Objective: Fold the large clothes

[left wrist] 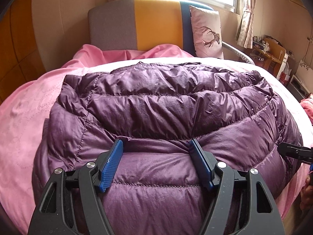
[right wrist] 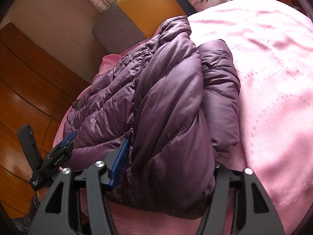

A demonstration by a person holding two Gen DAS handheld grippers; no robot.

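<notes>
Here the purple down jacket (left wrist: 166, 105) lies folded on the pink bed (left wrist: 25, 113). Left gripper (left wrist: 156, 152) jaws squeeze a puffy fold; right gripper (right wrist: 172, 156) jaws straddle the jacket's edge, one pad hidden, grip unclear.

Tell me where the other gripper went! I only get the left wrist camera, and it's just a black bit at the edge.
Observer: The right gripper sits astride the purple jacket's folded end. One blue finger presses its side.
Operator: And the other finger?
Observer: Hidden under the jacket, so I can't tell if it grips.
Operator: Can you see my gripper?
Observer: Yes, the left gripper shows to the left, its blue finger against the jacket's near edge.
</notes>
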